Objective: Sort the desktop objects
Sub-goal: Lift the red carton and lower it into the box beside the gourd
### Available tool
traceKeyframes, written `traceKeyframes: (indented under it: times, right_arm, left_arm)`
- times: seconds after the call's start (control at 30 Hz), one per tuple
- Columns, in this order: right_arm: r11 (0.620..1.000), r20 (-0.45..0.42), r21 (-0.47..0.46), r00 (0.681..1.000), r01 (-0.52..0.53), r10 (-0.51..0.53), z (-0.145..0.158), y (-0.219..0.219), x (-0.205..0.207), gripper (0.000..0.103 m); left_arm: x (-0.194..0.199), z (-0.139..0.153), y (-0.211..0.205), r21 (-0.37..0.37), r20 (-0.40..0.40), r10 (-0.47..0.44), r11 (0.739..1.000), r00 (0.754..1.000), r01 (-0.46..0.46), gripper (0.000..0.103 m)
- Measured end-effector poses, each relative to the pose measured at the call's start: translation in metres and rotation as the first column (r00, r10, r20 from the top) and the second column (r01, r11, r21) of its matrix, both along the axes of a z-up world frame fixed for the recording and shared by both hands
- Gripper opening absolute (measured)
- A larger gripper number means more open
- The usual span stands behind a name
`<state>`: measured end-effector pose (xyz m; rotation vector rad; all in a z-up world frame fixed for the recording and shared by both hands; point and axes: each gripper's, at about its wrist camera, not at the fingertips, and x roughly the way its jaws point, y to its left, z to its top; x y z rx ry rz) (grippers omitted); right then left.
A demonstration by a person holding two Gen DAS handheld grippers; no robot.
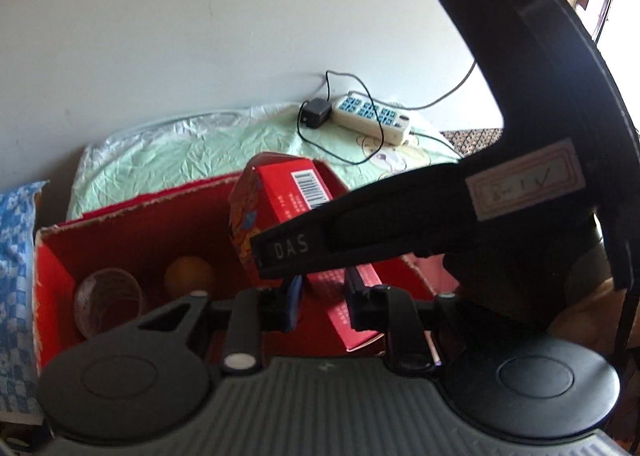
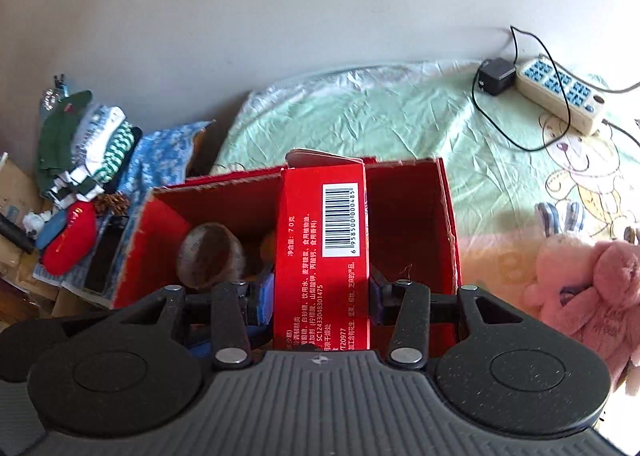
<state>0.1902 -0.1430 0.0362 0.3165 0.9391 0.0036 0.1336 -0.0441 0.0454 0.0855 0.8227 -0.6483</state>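
At centre frame of the right wrist view, a red carton [image 2: 320, 256] is clamped by the right gripper [image 2: 322, 298] above an open red box [image 2: 412, 216] holding a tape roll [image 2: 210, 256]. Left gripper [image 1: 320, 296] is seen parted and unloaded; a pink plush toy [image 2: 592, 296] lies lower right.

Home bedroom: cartoon-print green sheet [image 2: 360, 112] under plastic, pink plush toy [image 2: 592, 288], power strip [image 2: 560, 92] with adapter ahead-right of claw, folded clothes pile [image 2: 88, 144] far left.
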Motion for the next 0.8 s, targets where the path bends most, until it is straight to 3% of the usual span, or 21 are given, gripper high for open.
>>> traceKeyframes:
  times: [0.13, 0.27, 0.33, 0.53, 0.6, 0.8]
  right_arm:
    - [0.999, -0.14, -0.032, 0.99, 0.015, -0.02, -0.028, 0.002, 0.009, 0.047]
    - [0.999, -0.256, -0.008, 0.966, 0.032, -0.032, -0.059, 0.009, 0.029, 0.047]
    - [0.999, -0.297, 0.01, 0.954, 0.036, -0.032, -0.069, 0.015, 0.037, 0.047]
    - [1.0, -0.298, 0.011, 0.955, 0.005, -0.001, -0.069, 0.042, 0.053, 0.049]
    - [0.999, -0.291, -0.039, 0.957, -0.016, 0.004, -0.069, 0.054, 0.055, 0.049]
    - [1.0, -0.336, 0.0, 0.942, -0.01, 0.009, -0.085, 0.045, 0.058, 0.052]
  left_arm:
    - [0.024, -0.026, 0.011, 0.047, -0.087, 0.043, 0.998, 0.995, -0.039, 0.028]
    - [0.042, -0.04, 0.026, 0.084, -0.135, 0.072, 0.995, 0.988, -0.061, 0.029]
    - [0.051, -0.047, 0.033, 0.103, -0.158, 0.087, 0.992, 0.984, -0.072, 0.035]
    - [0.059, -0.039, 0.053, 0.158, -0.142, 0.118, 0.983, 0.983, -0.095, 0.036]
    - [0.059, -0.039, 0.058, 0.177, -0.123, 0.126, 0.979, 0.984, -0.103, 0.045]
    - [0.065, -0.043, 0.064, 0.139, -0.12, 0.112, 0.986, 0.986, -0.095, 0.048]
